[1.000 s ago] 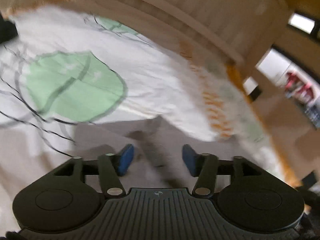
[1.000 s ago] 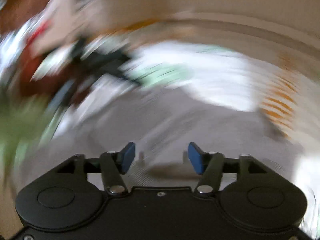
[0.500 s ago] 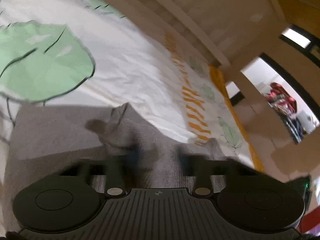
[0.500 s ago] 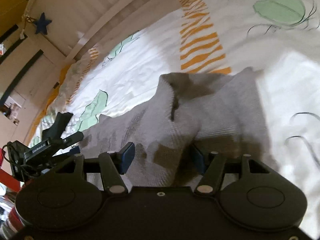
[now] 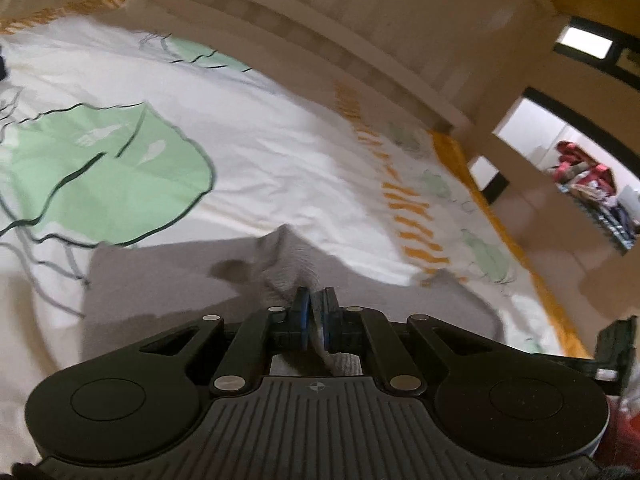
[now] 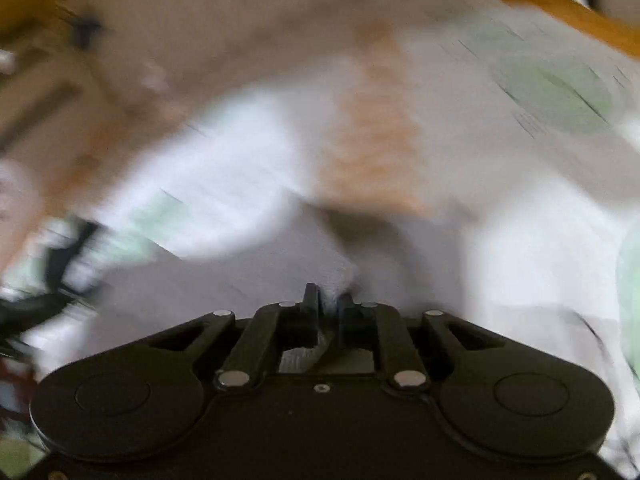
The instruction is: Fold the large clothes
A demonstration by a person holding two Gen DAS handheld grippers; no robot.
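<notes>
A grey knitted garment (image 5: 168,276) lies on a bed with a white sheet (image 5: 260,152) printed with green leaves and orange stripes. My left gripper (image 5: 315,312) is shut on a raised fold of the grey garment, which peaks just ahead of the blue pads. In the right wrist view, which is blurred by motion, my right gripper (image 6: 329,304) is shut on an edge of the same grey garment (image 6: 240,280), with cloth bunched between the fingers.
A pale wooden bed frame (image 5: 360,40) runs along the far side of the bed. A doorway (image 5: 568,184) to another room with clutter is at the right. The other gripper shows at the far left of the right wrist view (image 6: 48,280).
Both grippers were open a second ago and have closed on the grey garment. The right gripper is moving fast, blurring its view.
</notes>
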